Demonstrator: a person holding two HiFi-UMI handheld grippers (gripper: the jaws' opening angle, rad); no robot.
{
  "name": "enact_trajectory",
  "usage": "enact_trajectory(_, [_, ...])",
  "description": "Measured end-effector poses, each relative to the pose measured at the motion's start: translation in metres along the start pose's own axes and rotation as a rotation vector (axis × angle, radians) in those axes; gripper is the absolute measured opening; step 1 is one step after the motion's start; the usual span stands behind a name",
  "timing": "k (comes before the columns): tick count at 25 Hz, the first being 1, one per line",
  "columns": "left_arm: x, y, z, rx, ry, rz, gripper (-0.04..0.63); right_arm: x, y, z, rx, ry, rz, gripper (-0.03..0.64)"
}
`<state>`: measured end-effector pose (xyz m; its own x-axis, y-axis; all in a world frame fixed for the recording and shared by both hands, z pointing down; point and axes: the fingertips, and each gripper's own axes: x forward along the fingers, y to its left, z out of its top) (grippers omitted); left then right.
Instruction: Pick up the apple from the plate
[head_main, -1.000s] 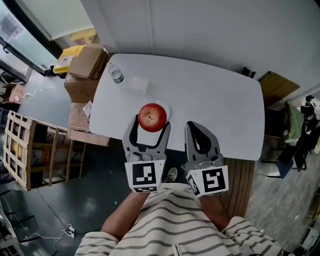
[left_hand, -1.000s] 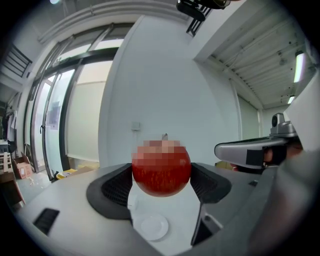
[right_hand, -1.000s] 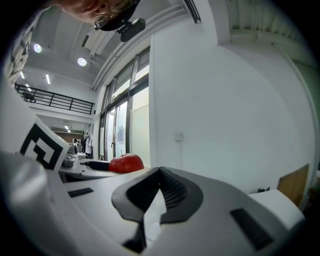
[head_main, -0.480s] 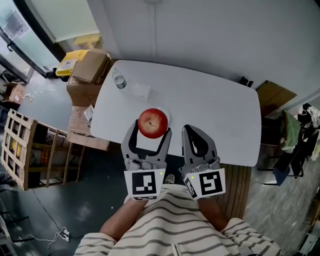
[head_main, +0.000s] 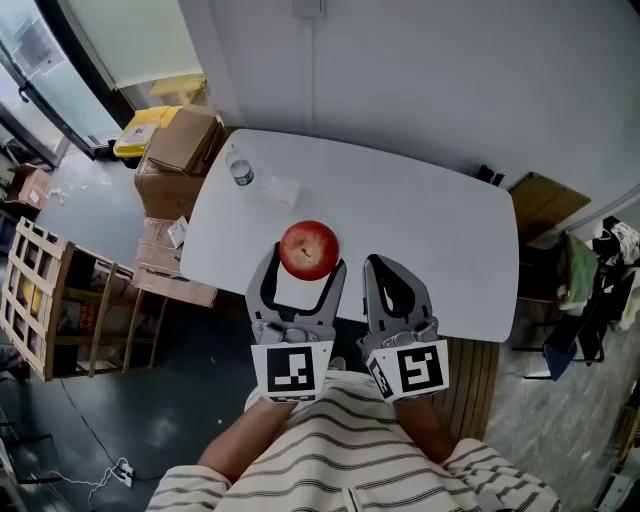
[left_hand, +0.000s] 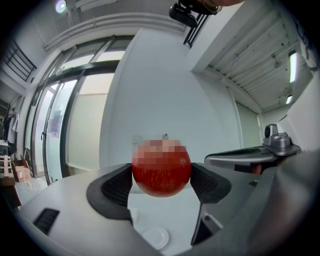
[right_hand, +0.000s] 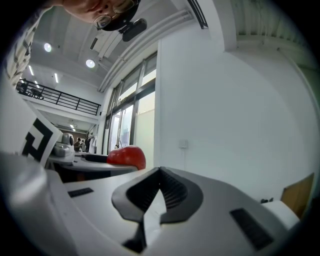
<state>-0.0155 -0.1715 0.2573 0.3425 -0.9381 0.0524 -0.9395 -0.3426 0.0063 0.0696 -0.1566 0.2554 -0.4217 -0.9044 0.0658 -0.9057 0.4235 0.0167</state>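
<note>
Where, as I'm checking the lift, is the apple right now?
The apple sits clamped in the jaws of the left gripper, above the white table, left of centre in the head view. The left gripper view shows the empty plate below it.

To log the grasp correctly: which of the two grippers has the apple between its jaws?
The left gripper: its jaws clamp the red apple. The right gripper has its jaws together, empty.

one apple (head_main: 309, 249). one plate (left_hand: 154, 237). one white table (head_main: 430, 240). one bottle (head_main: 236, 170). two grippers: the left gripper (head_main: 308, 258) and the right gripper (head_main: 384, 262). two marker cubes: the left cube (head_main: 291, 370) and the right cube (head_main: 410, 368). one yellow box (head_main: 140, 128). one wooden crate (head_main: 40, 300). one person, in one striped shirt (head_main: 350, 450).
</note>
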Motion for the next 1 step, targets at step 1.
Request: enact_trajectory(1, [0.0005,0.0007,0.0002,0.001,-0.003,0.004,0.371,0.0,-0.0007,0.0007,-0.001,-0.001,0.0,0.012])
